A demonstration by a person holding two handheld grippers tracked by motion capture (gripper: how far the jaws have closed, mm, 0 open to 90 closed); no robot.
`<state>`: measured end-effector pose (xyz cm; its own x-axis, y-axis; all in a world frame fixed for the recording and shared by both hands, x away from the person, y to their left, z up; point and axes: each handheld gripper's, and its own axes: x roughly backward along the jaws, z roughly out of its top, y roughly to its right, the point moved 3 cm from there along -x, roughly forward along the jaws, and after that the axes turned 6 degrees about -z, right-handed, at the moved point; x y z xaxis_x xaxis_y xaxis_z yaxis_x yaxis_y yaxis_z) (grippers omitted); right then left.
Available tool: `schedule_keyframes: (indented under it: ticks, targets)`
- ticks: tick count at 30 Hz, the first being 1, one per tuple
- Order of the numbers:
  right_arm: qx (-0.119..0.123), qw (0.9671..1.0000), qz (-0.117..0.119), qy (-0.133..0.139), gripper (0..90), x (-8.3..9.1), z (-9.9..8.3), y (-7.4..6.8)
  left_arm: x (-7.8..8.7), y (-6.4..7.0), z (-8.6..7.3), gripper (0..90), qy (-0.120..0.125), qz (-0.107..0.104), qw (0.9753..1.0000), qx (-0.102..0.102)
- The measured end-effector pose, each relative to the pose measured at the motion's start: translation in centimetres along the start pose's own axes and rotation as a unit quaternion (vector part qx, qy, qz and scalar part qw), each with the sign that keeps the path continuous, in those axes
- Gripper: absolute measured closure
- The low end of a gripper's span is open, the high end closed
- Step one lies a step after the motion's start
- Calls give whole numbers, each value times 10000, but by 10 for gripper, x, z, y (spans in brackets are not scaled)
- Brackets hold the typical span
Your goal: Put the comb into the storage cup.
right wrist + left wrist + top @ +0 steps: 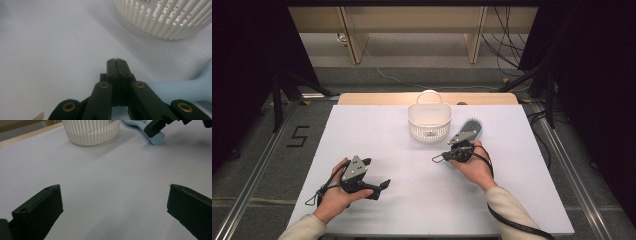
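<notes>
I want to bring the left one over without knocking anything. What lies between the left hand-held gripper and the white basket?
Nothing: in the left gripper view, only bare white table runs from the left hand-held gripper to the basket.

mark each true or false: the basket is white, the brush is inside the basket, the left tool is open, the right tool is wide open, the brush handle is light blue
1. The basket is white. True.
2. The brush is inside the basket. False: it lies on the table beside the basket.
3. The left tool is open. True: its jaws stand far apart above bare table.
4. The right tool is wide open. False: its jaws are pressed together, over the brush handle.
5. The brush handle is light blue. True.
</notes>
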<state>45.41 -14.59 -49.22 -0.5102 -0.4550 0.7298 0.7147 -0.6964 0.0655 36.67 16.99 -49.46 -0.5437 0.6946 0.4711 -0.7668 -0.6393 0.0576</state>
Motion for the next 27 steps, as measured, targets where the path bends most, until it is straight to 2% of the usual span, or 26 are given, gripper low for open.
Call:
schedule_keyframes:
  ticks: [4, 7, 19, 27]
  targets:
    - [-18, 9999, -24, -129, 900, 2, 1, 0, 0, 0, 0, 0, -10, -1, 10000, -14]
    - [-43, 9994, -53, -348, 900, 5, 1, 0, 0, 0, 0, 0, -16, 6, 10000, -27]
    - [-9, 9971, -129, -745, 900, 1, -4, 1, 0, 0, 0, 0, -10, -17, 10000, -13]
    - [-10, 9952, -201, -960, 900, 9, -13, 5, 0, 1, 0, 0, -25, -19, 10000, -28]
